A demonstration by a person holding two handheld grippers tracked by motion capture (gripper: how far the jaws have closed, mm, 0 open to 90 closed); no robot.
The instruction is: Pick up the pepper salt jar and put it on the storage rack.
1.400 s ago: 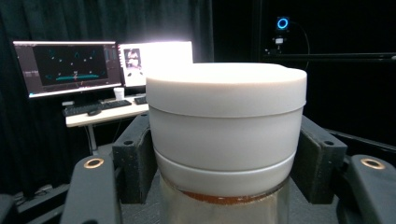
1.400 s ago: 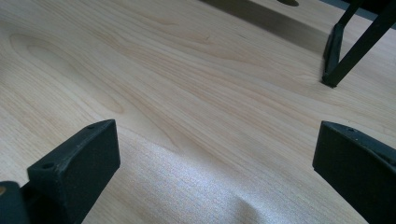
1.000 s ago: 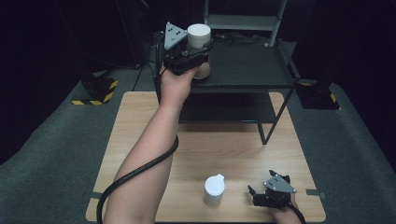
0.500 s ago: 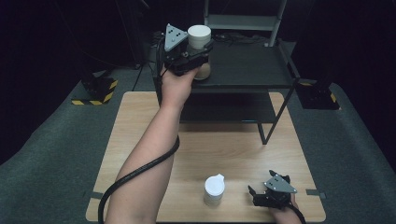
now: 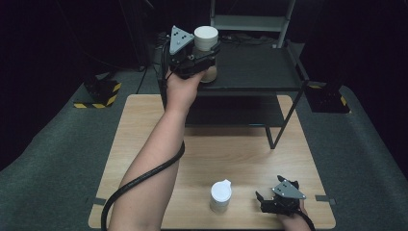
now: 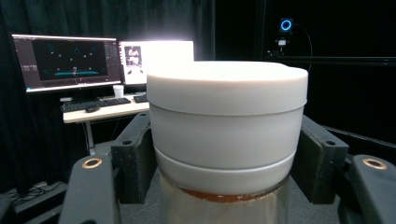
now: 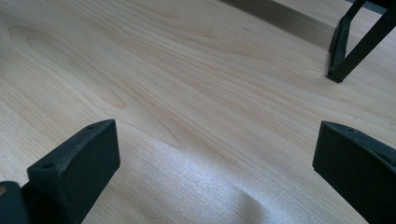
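Two hand-held grippers are in use: the left hand-held gripper (image 5: 204, 57) grasps a white-lidded jar (image 5: 206, 41) with brownish content, at the top shelf of the black rack (image 5: 260, 77). I judge the placing step; next, lower it flat and release. The right hand-held gripper (image 5: 269, 199) rests released on the worktop (image 5: 144, 125), beside a white bottle (image 5: 221, 195). No label is readable.

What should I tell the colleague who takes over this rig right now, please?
Left gripper: shut on the white-lidded jar, its jaws clamping just below the lid, at the top shelf of the black rack.
Right gripper: open, holding nothing, low over the wooden table near its front right corner.
A white bottle stands on the table beside the right gripper, untouched.
Whether the jar rests on the shelf cannot be told. Left: release or carry the jar, then probably the bottle.
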